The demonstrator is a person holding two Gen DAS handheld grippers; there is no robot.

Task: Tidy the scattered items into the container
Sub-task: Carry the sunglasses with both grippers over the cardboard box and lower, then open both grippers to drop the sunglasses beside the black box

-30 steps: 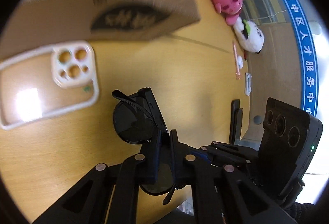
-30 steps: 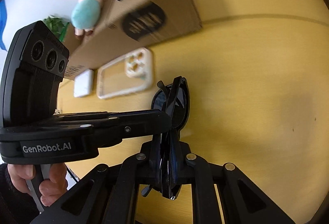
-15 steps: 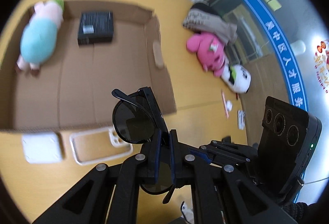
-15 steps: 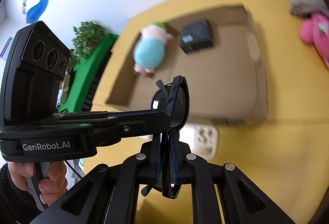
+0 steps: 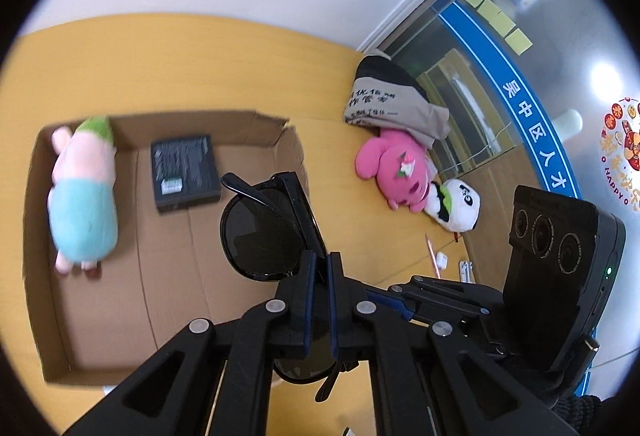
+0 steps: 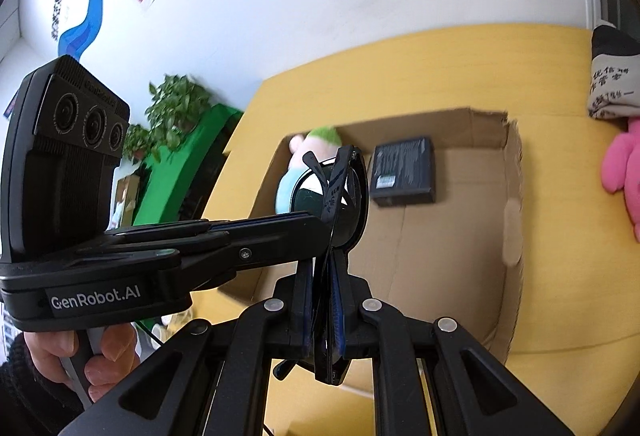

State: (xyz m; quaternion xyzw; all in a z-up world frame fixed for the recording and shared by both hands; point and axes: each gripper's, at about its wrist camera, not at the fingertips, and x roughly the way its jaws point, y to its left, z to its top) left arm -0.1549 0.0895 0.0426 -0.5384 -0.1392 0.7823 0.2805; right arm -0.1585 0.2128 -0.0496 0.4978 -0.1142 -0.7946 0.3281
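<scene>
Folded black sunglasses (image 5: pixel 264 232) are pinched by both grippers at once. My left gripper (image 5: pixel 322 268) is shut on them, and my right gripper (image 6: pixel 322 268) is shut on them too (image 6: pixel 340 195). They hang in the air above the open cardboard box (image 5: pixel 168 308), also in the right wrist view (image 6: pixel 440 248). In the box lie a pink and teal plush (image 5: pixel 84 191) and a black flat box (image 5: pixel 185 165). The left gripper body crosses the right wrist view (image 6: pixel 160 248).
On the yellow table (image 5: pixel 160 63) right of the box lie a pink plush (image 5: pixel 396 167), a white panda plush (image 5: pixel 456 203), a folded cloth bag (image 5: pixel 392 103) and small items (image 5: pixel 434 256). A white wall is behind. A green plant (image 6: pixel 176 115) stands off the table.
Both grippers rose with the sunglasses and moved from above the table by the phone case to over the open box. The phone case and white pad have dropped out of view.
</scene>
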